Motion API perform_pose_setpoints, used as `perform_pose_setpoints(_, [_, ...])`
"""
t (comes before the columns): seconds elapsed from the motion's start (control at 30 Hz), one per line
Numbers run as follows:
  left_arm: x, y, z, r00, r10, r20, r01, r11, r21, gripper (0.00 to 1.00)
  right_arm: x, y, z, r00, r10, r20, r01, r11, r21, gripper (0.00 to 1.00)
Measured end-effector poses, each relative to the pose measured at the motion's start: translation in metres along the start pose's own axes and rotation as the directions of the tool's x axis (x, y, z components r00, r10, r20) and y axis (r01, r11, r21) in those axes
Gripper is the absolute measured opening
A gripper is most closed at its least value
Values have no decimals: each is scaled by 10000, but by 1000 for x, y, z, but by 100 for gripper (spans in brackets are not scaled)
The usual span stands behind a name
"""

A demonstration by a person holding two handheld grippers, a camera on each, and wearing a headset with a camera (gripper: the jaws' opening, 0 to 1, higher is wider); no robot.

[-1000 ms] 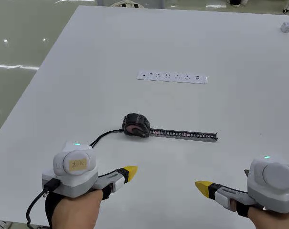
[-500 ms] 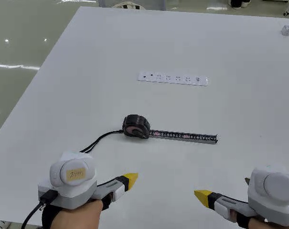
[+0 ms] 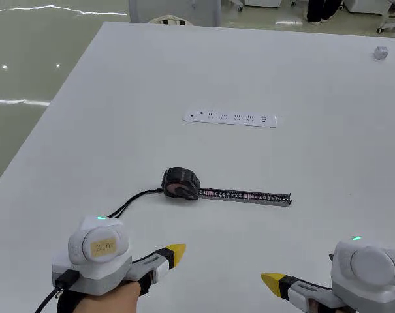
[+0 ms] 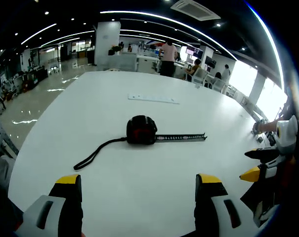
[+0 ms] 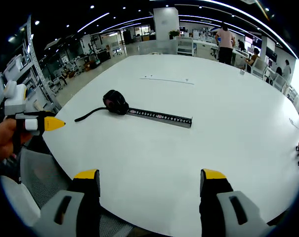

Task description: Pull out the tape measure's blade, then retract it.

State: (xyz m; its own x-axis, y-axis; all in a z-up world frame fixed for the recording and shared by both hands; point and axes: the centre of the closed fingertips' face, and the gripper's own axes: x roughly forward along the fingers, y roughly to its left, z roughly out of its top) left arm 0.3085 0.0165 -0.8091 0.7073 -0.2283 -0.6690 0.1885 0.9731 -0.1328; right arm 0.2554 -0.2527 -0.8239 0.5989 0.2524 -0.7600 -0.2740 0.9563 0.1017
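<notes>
We hold the left gripper (image 4: 138, 179) and right gripper (image 5: 150, 174) with jaws spread, touching nothing. Ahead on the white table (image 3: 119, 98) lies the tape measure (image 3: 180, 183) with its blade (image 3: 246, 195) partly out.

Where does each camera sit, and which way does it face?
Head view: on the headset, looking down at the tape measure; left gripper, right gripper and a hand at bottom.
Left gripper view: on the left gripper, facing the tape measure; own open jaws, right gripper at right.
Right gripper view: mirrored, on the right gripper; left gripper at left.
All share the extended blade.
</notes>
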Motion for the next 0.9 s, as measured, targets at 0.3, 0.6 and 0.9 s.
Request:
perform_pose_setpoints(0.3, [9,-1,1,9999,141,-46,-141,9999,-43,92,8,1,-2,9999,73,-93,-75,9998,-171,84])
perform_pose_setpoints(0.6, [18,-3,3,9998,211,-51,-212,9997,-80,91,15,-6,-3,9998,1,-188,-6,9997,-255,84])
perform_pose_setpoints(0.9, [27,-7,6,9997,228,-22,-228,9997,-22,90,21,-15,-2,9995,-36,-300,22,9990,-448,83])
